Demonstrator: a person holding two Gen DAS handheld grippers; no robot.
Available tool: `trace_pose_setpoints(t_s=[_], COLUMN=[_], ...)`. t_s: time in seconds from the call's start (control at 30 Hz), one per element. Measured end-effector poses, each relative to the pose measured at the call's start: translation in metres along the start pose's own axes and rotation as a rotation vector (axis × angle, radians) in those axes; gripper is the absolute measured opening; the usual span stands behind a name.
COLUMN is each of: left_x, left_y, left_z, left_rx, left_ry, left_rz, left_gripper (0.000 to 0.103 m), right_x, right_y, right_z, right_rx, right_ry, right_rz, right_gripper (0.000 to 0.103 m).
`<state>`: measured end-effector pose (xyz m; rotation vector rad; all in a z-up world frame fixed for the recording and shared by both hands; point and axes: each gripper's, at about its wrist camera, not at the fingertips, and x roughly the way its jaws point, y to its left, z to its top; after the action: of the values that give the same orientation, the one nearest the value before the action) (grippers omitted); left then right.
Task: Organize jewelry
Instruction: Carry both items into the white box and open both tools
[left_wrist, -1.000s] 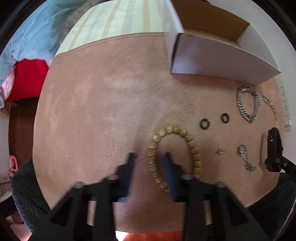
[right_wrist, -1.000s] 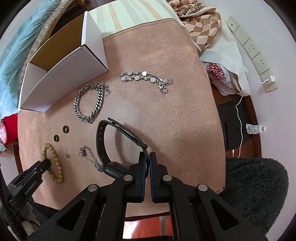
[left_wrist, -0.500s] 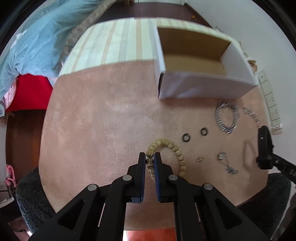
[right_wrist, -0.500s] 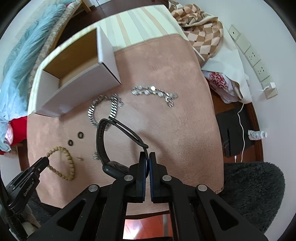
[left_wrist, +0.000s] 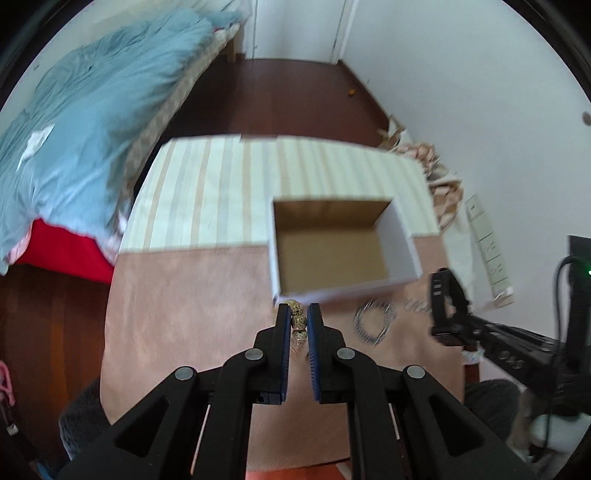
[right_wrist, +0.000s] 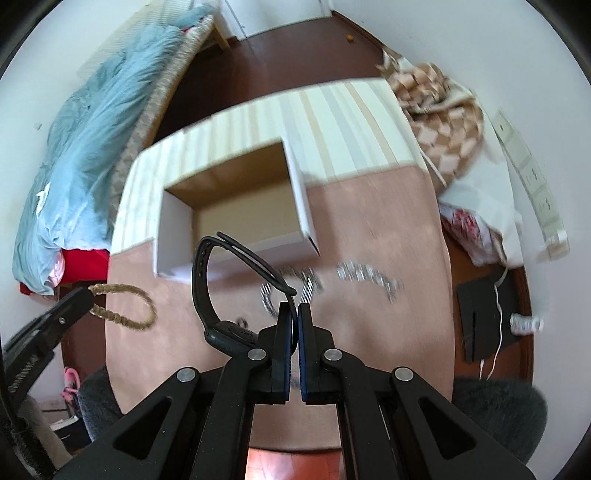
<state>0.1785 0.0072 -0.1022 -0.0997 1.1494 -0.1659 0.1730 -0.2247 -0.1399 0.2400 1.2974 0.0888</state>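
Beads of the wooden bracelet (left_wrist: 298, 322) sit pinched between the closed jaws of the left tool (left_wrist: 297, 345); in the right wrist view the rest of the loop (right_wrist: 122, 306) hangs free below that tool, clear of the tabletop (left_wrist: 192, 295). The right tool (right_wrist: 294, 347) is likewise clamped tight, on one strap of the black watch (right_wrist: 221, 295), whose body and other strap arch up to the left of its jaws. Both pieces are off the pink cloth and in the air, so the step in hand looks like the carry, with pickup done and the drop not yet made.

Just ahead of both tools stands the open white box (left_wrist: 332, 251), brown inside and seemingly bare. Past the left tool and to its right lie the silver chain bracelet (left_wrist: 373, 321) and, beyond the right tool, the coin-link bracelet (right_wrist: 369, 277), both blurred.

Next, I judge, each tool needs to travel forward until its piece hangs over the box's mouth, clear of the near wall, then open. The dangling loop could snag that wall if brought in low. The watch strap may cling to the pads.
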Motion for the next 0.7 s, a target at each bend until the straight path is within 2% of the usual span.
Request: trace_pose_setpoints(t_s=[0.13, 0.27, 0.47, 0.57, 0.67, 0.7], left_x=[0.011, 0.035, 0.074, 0.083, 0.087, 0.087], left_y=[-0.003, -0.007, -0.005, -0.002, 0.004, 0.006], left_z=[0.030, 0.054, 0.081, 0.088, 0.093, 0.093], left_rx=[0.004, 0.016, 0.019, 0.008, -0.011, -0.015], left_ry=[0.000, 0.039, 0.108, 0.109, 0.123, 0.121], left_rz=[-0.029, -0.042, -0.017, 0.026, 0.042, 0.055], left_gripper=[0.006, 0.006, 0.007, 0.008, 0.011, 0.012], right_x=[0.009, 0.030, 0.072, 0.089, 0.097, 0.097], right_y=[0.019, 0.032, 0.041, 0.045, 0.046, 0.047], right_z=[0.033, 0.061, 0.090, 0.095, 0.098, 0.098], right_rx=[-0.063, -0.095, -0.138, -0.157, -0.161, -0.164], right_ry=[-0.013, 0.003, 0.067, 0.092, 0.099, 0.089], right_rz=[-0.019, -0.034, -0.057, -0.065, -0.065, -0.069], right_gripper=[0.003, 0.003, 0.003, 0.007, 0.028, 0.048])
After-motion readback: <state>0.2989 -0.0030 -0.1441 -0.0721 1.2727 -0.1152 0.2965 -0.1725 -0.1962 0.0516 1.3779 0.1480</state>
